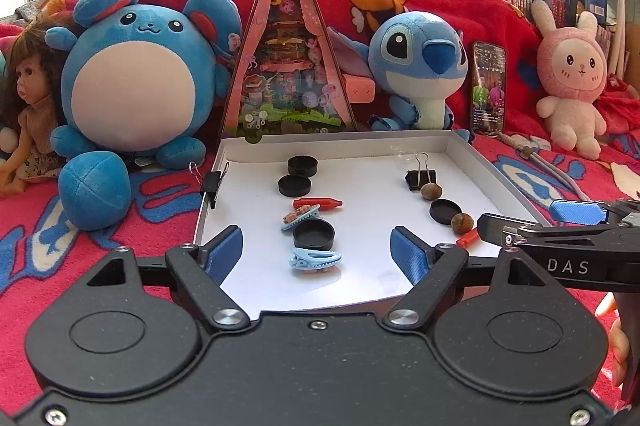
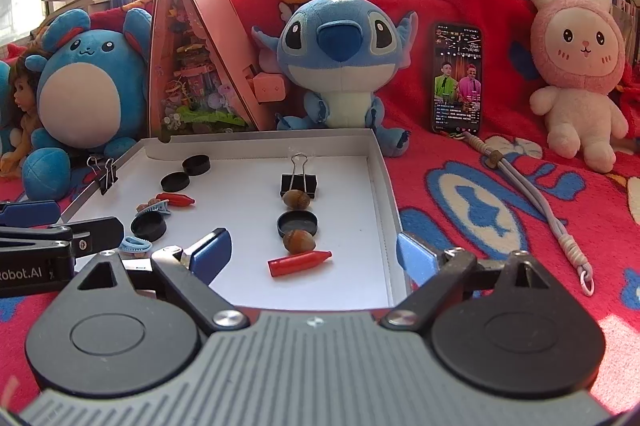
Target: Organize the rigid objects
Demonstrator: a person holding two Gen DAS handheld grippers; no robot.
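Observation:
A shallow white tray [image 1: 484,162] [image 2: 378,170] lies on a red blanket. Its left column holds black caps [image 1: 303,165], a red crayon [image 1: 318,204], a hair clip [image 1: 300,217], another cap [image 1: 314,233] and a blue hair clip [image 1: 316,260]. Its right column holds a binder clip [image 2: 298,182], two nuts [image 2: 296,199] [image 2: 299,241], a cap [image 2: 297,223] and a red crayon [image 2: 300,263]. My left gripper [image 1: 317,252] is open and empty over the tray's near left part. My right gripper [image 2: 314,252] is open and empty around the red crayon, above the tray's near right edge.
A second binder clip [image 1: 212,182] is clipped on the tray's left wall. Plush toys [image 1: 132,82] [image 2: 340,66] [image 2: 576,74], a doll [image 1: 28,98], a triangular pink box [image 1: 288,66] and a phone [image 2: 456,78] stand behind the tray. A lanyard [image 2: 552,210] lies to the right.

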